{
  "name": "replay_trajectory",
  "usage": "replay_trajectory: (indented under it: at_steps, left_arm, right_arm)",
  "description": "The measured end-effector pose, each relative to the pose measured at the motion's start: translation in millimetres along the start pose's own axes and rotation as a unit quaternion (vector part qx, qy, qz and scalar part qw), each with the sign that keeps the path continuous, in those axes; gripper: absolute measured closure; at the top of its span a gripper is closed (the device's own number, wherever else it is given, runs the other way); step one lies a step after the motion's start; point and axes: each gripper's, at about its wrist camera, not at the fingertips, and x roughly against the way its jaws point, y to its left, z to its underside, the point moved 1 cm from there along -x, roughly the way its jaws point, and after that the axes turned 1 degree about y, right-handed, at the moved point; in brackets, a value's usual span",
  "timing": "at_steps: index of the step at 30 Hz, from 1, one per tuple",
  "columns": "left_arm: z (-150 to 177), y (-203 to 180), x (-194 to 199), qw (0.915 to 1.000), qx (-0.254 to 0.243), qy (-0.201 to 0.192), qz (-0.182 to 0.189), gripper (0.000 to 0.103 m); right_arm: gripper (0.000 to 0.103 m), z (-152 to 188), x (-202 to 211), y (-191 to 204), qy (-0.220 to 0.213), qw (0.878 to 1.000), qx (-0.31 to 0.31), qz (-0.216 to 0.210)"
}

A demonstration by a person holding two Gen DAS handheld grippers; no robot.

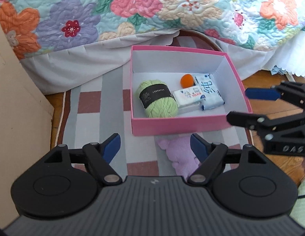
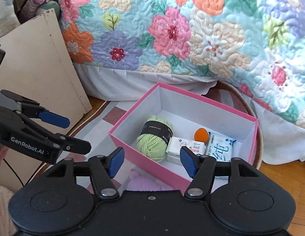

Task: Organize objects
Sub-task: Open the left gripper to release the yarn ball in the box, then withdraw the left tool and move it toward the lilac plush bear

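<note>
**Now for the plush: one thing left outside the box**

Right, both your tools are up above the rug and empty, so you're between items. Your left tool [image 1: 155, 147] stands with its blue pads well apart and nothing between them; your right tool [image 2: 151, 162] is parted too, a little less wide, and it grips nothing either (no earlier frame to compare, so take them just as they stand).

Look at the pink box [image 1: 178, 126]: green yarn [image 1: 156, 101] on the left side, the white tissue pack [image 1: 189, 98] touching it, the orange ball [image 1: 187, 81] behind, and the blue-printed wipes pack [image 1: 208, 91] toward the right wall. All four sit inside, so that part looks done.

What's left, by my reading, is the purple plush toy [image 1: 177, 153]. It lies on the checked rug [image 1: 89, 106], just outside the box's near wall, almost directly below your left tool and between its pads in that view. From the right wrist view only a pale purple patch [image 2: 144, 183] shows past the housing, beneath that tool.

Next move calls for a drop straight down onto the plush, pads kept wide, as it's soft and bulky. Then lift clear of the pink rim before you carry it over, or you'll nudge the box.
</note>
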Motion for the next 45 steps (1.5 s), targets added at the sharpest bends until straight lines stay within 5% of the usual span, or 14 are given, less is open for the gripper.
replay_trajectory:
  at_steps: [11, 19, 35, 45]
  left_arm:
    - [26.2, -21.6, 10.6, 0.9994, -0.029, 0.018, -0.008, 0.02]
    - [39.0, -32.8, 4.8, 0.9988, -0.032, 0.037, -0.003, 0.019]
    - [76.3, -33.9, -23.8, 0.9986, -0.025, 0.047, 0.002, 0.016]
    - [88.2, 12.9, -54.8, 0.9945, 0.096, 0.037, 0.018, 0.016]
  right_arm:
    - [0.011, 14.1, 37.2, 19.1, 0.025, 0.999, 0.035, -0.022]
    - [0.01, 38.7, 41.0, 33.0, 0.051, 0.996, 0.074, -0.011]
    - [0.006, 91.3, 25.7, 52.8, 0.022, 0.988, 0.151, -0.037]
    - [0.006, 108.2, -7.8, 61.7, 0.027, 0.979, 0.201, -0.017]
